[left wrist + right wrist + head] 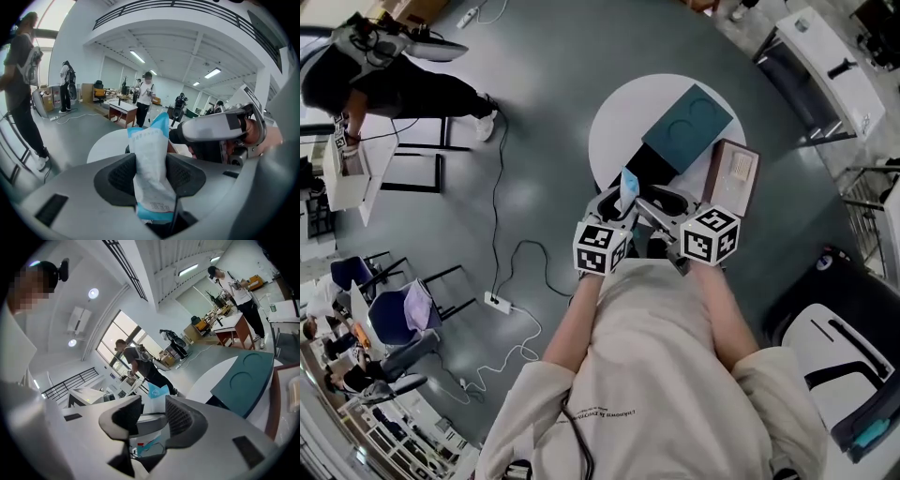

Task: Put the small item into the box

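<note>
The small item is a white sachet with blue ends. My left gripper is shut on it, and in the left gripper view the sachet stands upright, pinched between the two dark pads. My right gripper is close beside it on the right, pointing at it. Its jaws are apart, and the sachet's blue tip shows beyond the gap with no pad on it. The open black box lies just ahead on the round white table, its teal lid leaning off to the right.
A brown tray-like box with a pale insert sits at the table's right edge. Cables and a power strip run over the grey floor at left. People stand at desks farther off. A white appliance is at lower right.
</note>
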`<state>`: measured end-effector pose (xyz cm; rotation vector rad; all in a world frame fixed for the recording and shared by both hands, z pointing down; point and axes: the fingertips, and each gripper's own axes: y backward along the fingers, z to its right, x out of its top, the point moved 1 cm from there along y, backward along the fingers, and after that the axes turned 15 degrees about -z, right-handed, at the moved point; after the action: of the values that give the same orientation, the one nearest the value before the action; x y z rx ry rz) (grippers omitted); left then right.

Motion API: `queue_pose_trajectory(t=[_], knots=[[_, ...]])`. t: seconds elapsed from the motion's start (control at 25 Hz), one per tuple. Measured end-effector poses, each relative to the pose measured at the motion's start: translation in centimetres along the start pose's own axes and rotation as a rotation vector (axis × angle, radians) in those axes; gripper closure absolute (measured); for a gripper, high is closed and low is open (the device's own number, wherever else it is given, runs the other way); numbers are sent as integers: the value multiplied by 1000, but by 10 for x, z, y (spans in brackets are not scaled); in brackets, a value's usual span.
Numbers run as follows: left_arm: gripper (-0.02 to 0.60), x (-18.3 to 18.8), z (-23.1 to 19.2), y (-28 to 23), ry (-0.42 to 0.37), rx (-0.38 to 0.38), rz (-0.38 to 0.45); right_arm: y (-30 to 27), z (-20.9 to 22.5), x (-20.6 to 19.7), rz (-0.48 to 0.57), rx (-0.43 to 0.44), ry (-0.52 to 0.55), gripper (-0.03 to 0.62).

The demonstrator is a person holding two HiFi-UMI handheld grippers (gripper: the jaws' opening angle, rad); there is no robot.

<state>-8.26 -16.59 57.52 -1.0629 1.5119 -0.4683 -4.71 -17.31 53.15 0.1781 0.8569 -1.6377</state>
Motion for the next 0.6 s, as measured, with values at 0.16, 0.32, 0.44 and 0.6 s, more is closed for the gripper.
queue_pose_trajectory(t=[0.16,0.32,0.44,0.6], knots=[[387,3,-2,-6,-16,-18,-14,-6,4,1,-21,-33,-6,434],[387,10,11,-15,-60,-69,-24,-4,15,7,-2,-84,-39,428],[387,14,16,-20,-120,-86,-42,-4,23,10,1,-124,-53,427],[387,17,15,-24,-179,-90,-58,-6,33,11,7,-160,-101,427]])
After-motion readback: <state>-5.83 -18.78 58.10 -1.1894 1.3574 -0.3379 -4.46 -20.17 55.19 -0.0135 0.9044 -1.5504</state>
